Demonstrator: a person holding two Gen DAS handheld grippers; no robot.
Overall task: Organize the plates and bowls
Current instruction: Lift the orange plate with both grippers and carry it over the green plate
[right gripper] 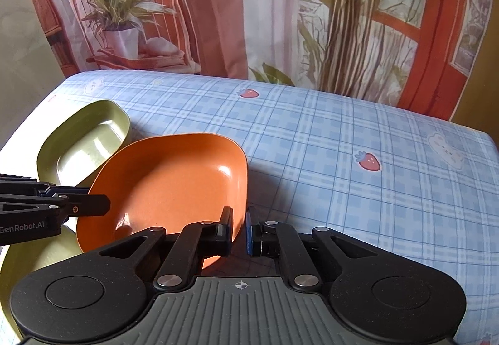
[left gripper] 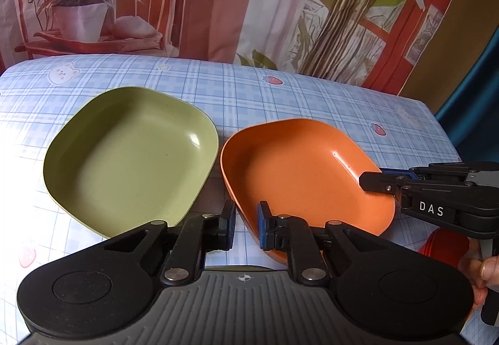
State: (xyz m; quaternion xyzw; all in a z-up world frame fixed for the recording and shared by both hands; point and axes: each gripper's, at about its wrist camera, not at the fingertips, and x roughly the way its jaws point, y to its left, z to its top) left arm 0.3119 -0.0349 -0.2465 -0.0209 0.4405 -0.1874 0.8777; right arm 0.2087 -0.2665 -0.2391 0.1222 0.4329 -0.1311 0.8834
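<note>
Our left tongs [left gripper: 246, 228] pinch the near rim of the orange bowl [left gripper: 299, 170] at lower centre, and our right tongs [right gripper: 239, 228] clamp its opposite rim. The bowl is empty, tilted, long axis toward lower right in the left view. The empty green bowl [left gripper: 131, 158] sits just left on the checked desk [left gripper: 312, 98], a printed curtain [left gripper: 218, 2] behind.

A square orange plate [left gripper: 299, 170] sits tilted, just beside an upright square green plate [left gripper: 131, 158].
</note>
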